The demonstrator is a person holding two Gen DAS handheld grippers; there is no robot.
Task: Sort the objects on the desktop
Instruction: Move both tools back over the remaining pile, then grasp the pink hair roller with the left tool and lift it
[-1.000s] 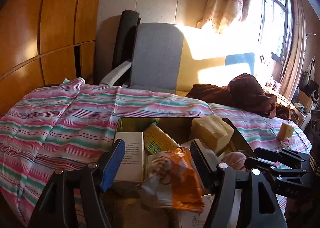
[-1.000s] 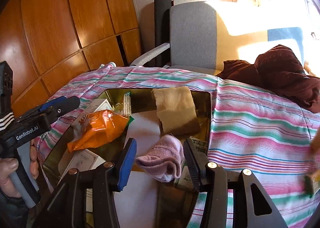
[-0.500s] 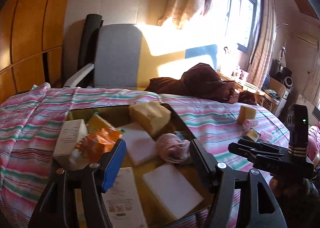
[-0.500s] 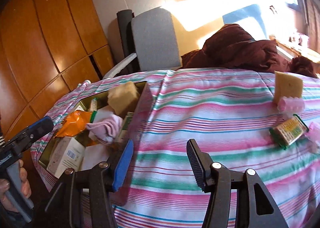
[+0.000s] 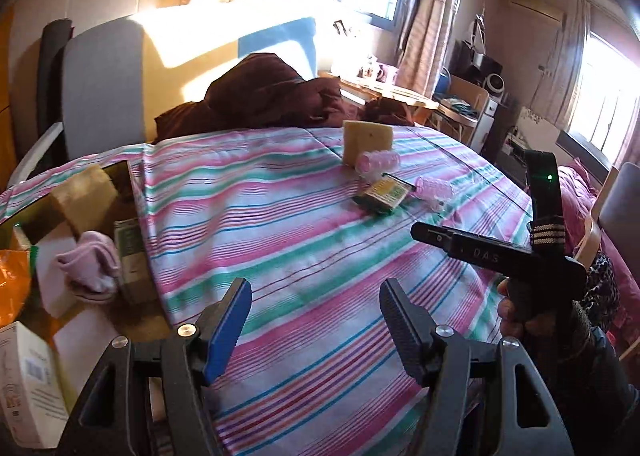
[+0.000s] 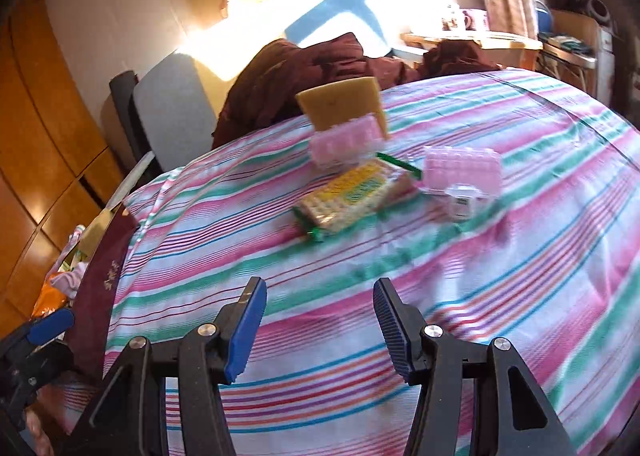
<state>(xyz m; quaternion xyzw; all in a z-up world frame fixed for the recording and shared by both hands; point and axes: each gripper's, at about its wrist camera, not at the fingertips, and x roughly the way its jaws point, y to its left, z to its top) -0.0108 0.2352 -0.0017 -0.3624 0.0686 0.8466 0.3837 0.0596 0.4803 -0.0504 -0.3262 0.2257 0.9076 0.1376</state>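
My left gripper (image 5: pixel 316 304) is open and empty above the striped cloth. To its left sits the box (image 5: pixel 134 192), holding a pink sock (image 5: pixel 90 266), a tan sponge (image 5: pixel 84 192), an orange packet (image 5: pixel 14 280) and white cartons (image 5: pixel 28 384). My right gripper (image 6: pixel 320 310) is open too, facing loose items further along the table: a cracker pack (image 6: pixel 352 198), two pink hair rollers (image 6: pixel 346 140) (image 6: pixel 462 168), a yellow sponge (image 6: pixel 340 100) and a small white item (image 6: pixel 464 202). In the left wrist view the right gripper (image 5: pixel 420 232) shows side-on at the right, above the cloth.
A striped cloth (image 5: pixel 304 224) covers the table. A dark brown blanket (image 5: pixel 264 96) lies at the far edge, with a grey chair (image 5: pixel 100 84) behind it. A hand (image 5: pixel 516 312) holds the right gripper's grip. Furniture and windows stand to the right.
The left gripper let go of the orange packet and the right let go of the pink sock, both now in the box. Both views swung right toward the loose items.
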